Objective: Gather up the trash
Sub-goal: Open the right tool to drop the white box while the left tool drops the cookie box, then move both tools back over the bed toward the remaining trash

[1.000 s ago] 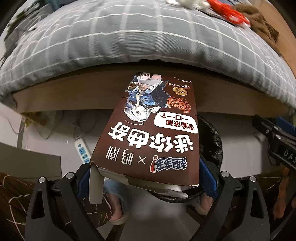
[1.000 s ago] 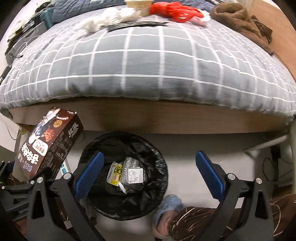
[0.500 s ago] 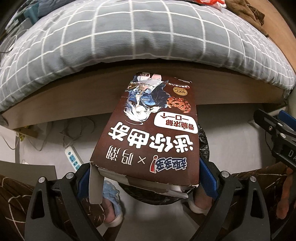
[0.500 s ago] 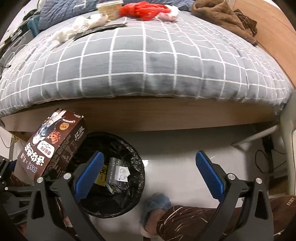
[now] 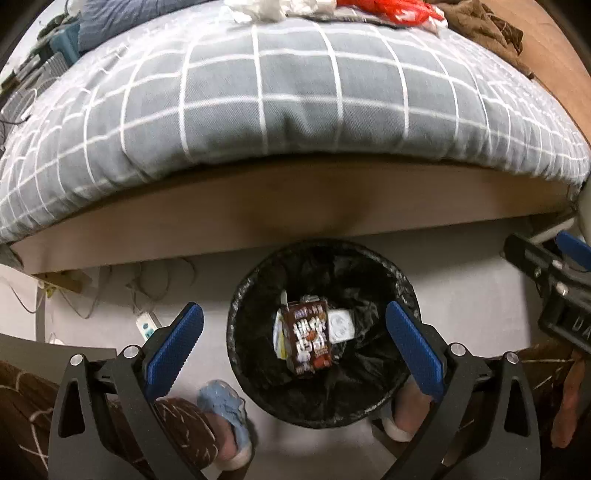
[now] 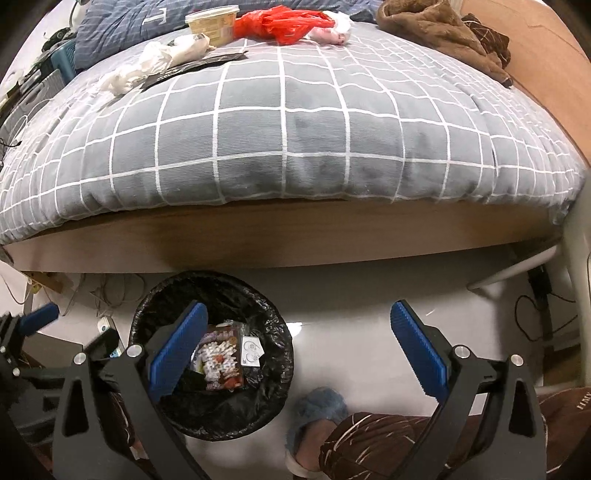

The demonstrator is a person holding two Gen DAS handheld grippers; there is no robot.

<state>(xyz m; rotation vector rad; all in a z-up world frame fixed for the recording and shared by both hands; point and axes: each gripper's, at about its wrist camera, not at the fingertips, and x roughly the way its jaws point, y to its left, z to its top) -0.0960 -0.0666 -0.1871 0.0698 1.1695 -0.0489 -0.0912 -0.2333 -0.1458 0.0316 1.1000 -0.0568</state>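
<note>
A brown snack box [image 5: 309, 335] lies face up inside the black-lined trash bin [image 5: 243, 295] at lower centre of the left wrist view, resting on a white packet [image 5: 340, 325] and other wrappers. The left gripper [image 5: 295, 345] hangs directly above the bin with its blue-padded jaws spread wide and nothing between them. The right gripper [image 6: 297, 345] is likewise spread and empty, poised over bare floor just right of the bin in its own view, a blue slipper [image 6: 317, 411] below it.

Judging by the scene, one drop-off step is complete and the collecting is far from over. Along the top of the right wrist view, more litter sits on the grey checked duvet [image 6: 295, 140]: crumpled white tissue [image 6: 147, 66] at upper left, a flat black wrapper [image 6: 195, 66] beside it, a round lidded tub [image 6: 212, 22] and a red plastic bag [image 6: 280, 24] at top centre. A brown garment [image 6: 450, 33] at upper right looks like clothing rather than rubbish.

The next move probably calls for lifting either gripper away from the bin and reaching up across the bed edge to the far side of the duvet, then closing on soft, crushable items, the tissue being nearest
</note>
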